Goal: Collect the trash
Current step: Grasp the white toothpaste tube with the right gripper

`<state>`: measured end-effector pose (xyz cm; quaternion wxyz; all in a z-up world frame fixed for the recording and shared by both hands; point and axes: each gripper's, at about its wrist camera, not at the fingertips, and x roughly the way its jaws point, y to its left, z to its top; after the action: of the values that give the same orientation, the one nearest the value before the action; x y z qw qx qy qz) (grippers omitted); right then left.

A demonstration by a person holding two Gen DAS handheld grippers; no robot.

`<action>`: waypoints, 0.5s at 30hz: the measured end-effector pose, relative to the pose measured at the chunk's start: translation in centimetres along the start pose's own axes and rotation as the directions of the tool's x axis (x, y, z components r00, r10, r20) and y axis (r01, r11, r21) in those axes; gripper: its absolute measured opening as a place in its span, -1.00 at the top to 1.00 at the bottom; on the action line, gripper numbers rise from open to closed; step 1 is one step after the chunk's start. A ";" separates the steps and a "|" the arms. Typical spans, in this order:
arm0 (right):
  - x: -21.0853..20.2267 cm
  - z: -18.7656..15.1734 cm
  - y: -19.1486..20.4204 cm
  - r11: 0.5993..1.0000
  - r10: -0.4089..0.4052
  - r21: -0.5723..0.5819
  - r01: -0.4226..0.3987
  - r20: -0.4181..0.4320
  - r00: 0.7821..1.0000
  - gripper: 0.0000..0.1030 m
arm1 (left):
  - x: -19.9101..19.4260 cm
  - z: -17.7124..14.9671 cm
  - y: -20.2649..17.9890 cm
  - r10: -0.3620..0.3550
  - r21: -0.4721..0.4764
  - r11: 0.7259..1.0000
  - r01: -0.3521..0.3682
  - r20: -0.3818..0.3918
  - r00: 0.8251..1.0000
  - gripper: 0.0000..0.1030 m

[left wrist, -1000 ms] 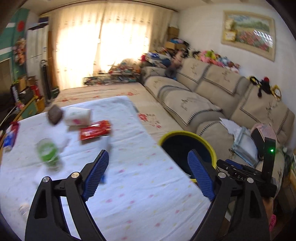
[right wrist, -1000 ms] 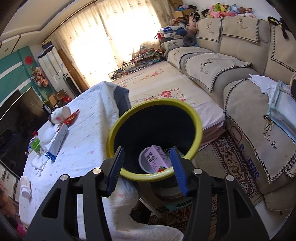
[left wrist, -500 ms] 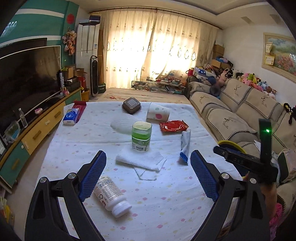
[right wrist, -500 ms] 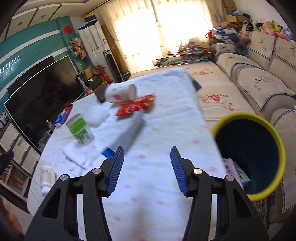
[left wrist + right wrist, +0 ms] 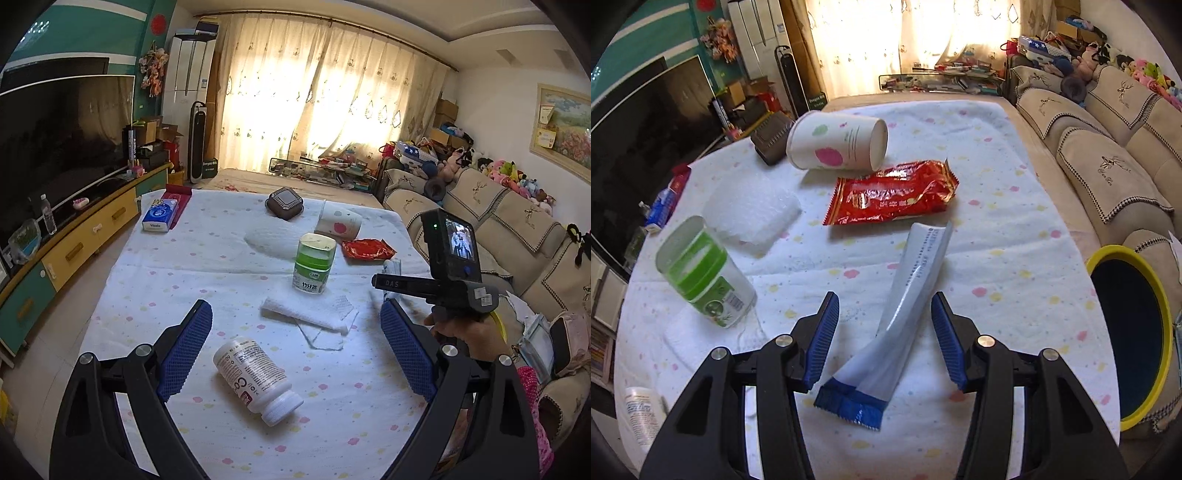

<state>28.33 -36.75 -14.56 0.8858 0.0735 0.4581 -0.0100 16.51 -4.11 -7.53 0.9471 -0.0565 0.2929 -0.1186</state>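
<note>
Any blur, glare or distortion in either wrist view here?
Left wrist: sharp, curtains blown out by backlight, fisheye bending the TV. Right wrist: also sharp, window glare at top, glints on the red wrapper, trash bin stretched at the edge.

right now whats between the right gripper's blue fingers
In the right wrist view, a crumpled white wrapper with a blue end lies between the open right gripper's fingers, untouched.

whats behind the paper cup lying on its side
In the right wrist view a dark brown ribbed box sits just behind the tipped paper cup, near its base end. The cup covers the box's right part, so whether they touch cannot be told.
</note>
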 end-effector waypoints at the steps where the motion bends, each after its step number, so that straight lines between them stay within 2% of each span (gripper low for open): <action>1: 0.3 0.0 0.2 1.000 -0.005 -0.003 0.005 -0.004 1.000 0.06 | 0.1 0.0 0.1 -0.001 -0.002 1.000 0.001 -0.002 1.000 -0.77; 4: 0.9 -0.2 0.6 1.000 -0.011 -0.009 0.011 -0.020 1.000 0.32 | 0.2 -0.1 0.3 -0.003 -0.002 1.000 0.003 -0.006 1.000 -0.77; 5: 0.8 -0.3 0.6 1.000 -0.019 -0.012 0.019 -0.010 1.000 0.48 | 0.3 -0.1 0.3 -0.004 -0.002 1.000 0.004 -0.008 1.000 -0.77; 7: 0.7 -0.4 0.4 1.000 -0.016 -0.008 0.016 -0.008 1.000 0.61 | 0.4 -0.1 0.3 -0.005 -0.002 1.000 0.005 -0.011 1.000 -0.77; 15: -0.6 -1.2 -1.5 0.999 0.028 0.031 -0.028 0.014 1.000 0.68 | 0.8 -0.3 -0.2 -0.006 0.009 1.000 0.006 -0.022 1.000 -0.77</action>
<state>26.93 -38.08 -14.94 0.8876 0.0939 0.4510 -0.0052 16.90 -4.57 -8.20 0.9437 -0.0518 0.3026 -0.1235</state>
